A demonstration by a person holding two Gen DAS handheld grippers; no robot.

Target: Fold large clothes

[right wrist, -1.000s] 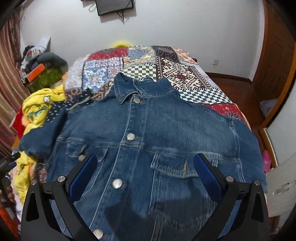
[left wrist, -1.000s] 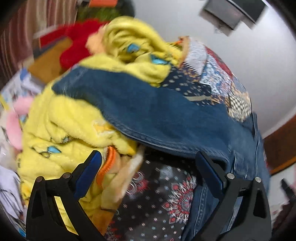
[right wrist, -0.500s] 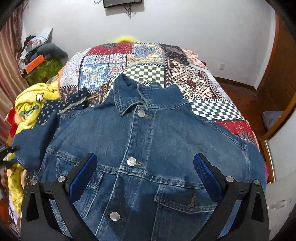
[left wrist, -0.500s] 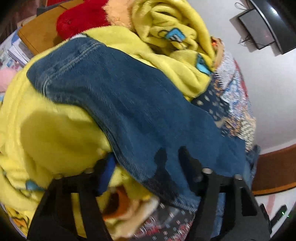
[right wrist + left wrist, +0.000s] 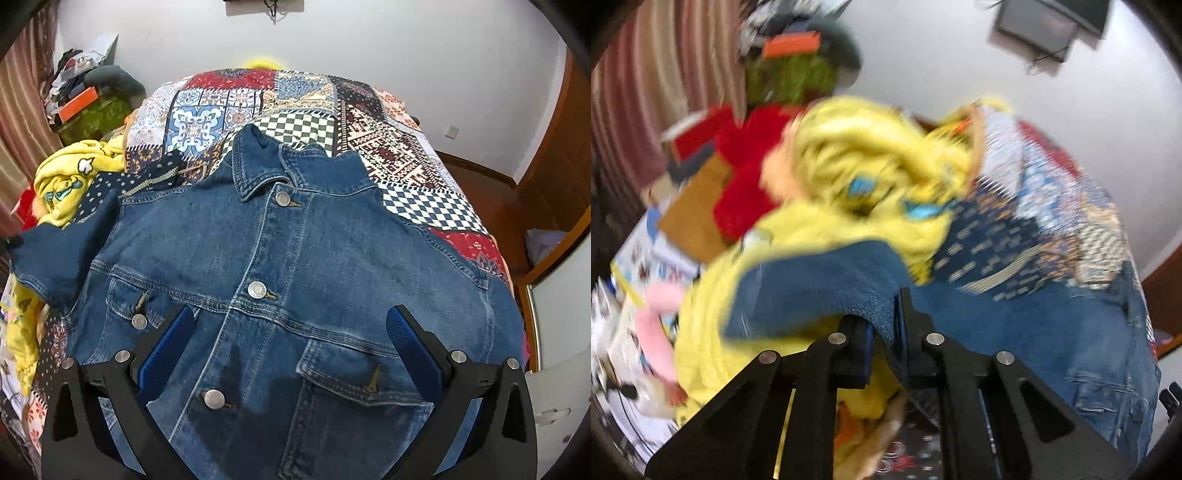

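White walls frame a bed under a patchwork quilt (image 5: pixel 306 99), where a buttoned blue denim jacket (image 5: pixel 295 258) lies face up, collar away. No fold is made yet. Its short sleeve (image 5: pixel 812 291), draped over a heap of yellow fleece clothes (image 5: pixel 871 155), is pinched in the left tool (image 5: pixel 884 332). Above the jacket's hem, the right tool (image 5: pixel 291 332) hangs spread and empty.

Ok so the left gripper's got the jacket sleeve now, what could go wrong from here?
1. The left gripper pinches the sleeve of the denim jacket right beside the yellow fleece; pulling may drag fleece along.
2. The right gripper is open above the jacket front, holding nothing, so the body could slide on the patchwork quilt and wrinkle.
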